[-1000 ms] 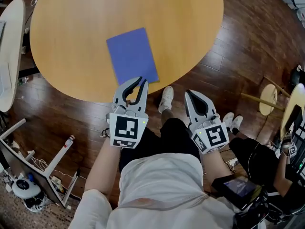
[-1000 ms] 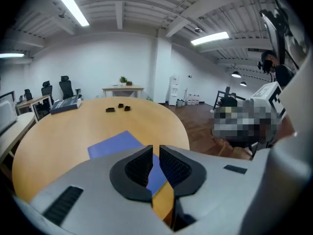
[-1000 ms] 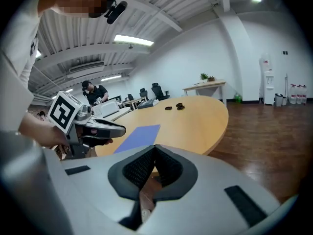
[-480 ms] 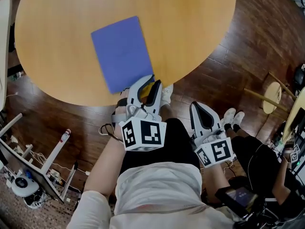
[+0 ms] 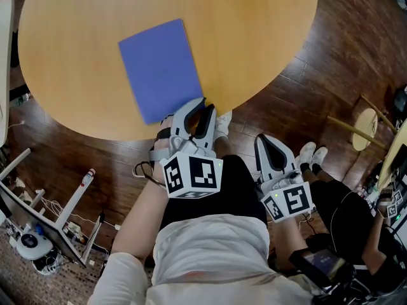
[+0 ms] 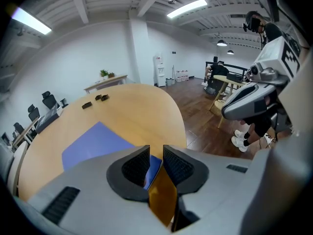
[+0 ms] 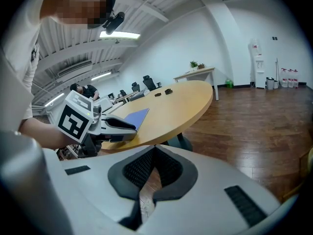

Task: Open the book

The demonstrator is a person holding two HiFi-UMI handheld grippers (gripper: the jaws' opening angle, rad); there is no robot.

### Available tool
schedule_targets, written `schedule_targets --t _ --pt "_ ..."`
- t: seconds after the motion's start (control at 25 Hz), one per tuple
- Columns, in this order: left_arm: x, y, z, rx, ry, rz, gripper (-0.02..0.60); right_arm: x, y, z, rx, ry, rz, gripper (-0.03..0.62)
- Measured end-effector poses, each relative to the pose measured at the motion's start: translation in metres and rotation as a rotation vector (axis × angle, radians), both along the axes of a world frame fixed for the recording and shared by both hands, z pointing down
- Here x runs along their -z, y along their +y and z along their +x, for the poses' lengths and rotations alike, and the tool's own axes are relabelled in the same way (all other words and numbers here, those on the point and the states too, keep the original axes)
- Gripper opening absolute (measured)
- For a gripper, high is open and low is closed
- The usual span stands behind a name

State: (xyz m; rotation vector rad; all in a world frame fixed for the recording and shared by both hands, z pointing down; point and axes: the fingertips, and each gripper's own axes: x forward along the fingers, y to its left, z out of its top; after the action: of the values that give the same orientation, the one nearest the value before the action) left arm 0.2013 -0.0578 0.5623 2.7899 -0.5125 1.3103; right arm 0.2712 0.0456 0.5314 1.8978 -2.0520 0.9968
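Well, in the head view I see the blue book (image 5: 160, 68) lying shut and flat on the round table (image 5: 254, 30). Its long side runs away from me and leans a bit left at the far end. My left gripper (image 5: 194, 116) sits at the book's near right corner, by the table's edge. My right gripper (image 5: 272, 157) hangs over the floor (image 5: 331, 75), off the table. In the left gripper view, the jaws stand a little apart, and the book's corner shows in the gap. In the right gripper view, the jaws touch, with nothing between them.
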Motion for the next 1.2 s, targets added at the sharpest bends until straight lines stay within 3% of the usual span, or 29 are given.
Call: schedule_targets --t 0.36,0.48,0.72,0.96,1.2 --pt "0.000 -0.007 -0.008 0.088 0.050 -0.054 0.081 -0.002 -0.003 -0.005 0.009 -0.006 -0.007 0.003" --pt "0.002 -0.011 -0.010 0.130 0.065 -0.054 0.016 -0.003 -0.003 -0.006 0.008 -0.008 -0.009 0.003" --pt "0.011 -0.015 -0.012 0.175 0.106 -0.072 0.011 -0.002 -0.006 -0.011 0.023 -0.013 -0.009 0.003" --pt "0.049 -0.024 -0.017 0.266 0.263 -0.130 0.011 0.009 -0.019 -0.017 0.057 -0.010 0.029 0.003" --pt "0.099 -0.037 -0.047 0.431 0.430 -0.191 0.011 0.020 -0.040 -0.036 0.127 -0.006 0.068 0.003"
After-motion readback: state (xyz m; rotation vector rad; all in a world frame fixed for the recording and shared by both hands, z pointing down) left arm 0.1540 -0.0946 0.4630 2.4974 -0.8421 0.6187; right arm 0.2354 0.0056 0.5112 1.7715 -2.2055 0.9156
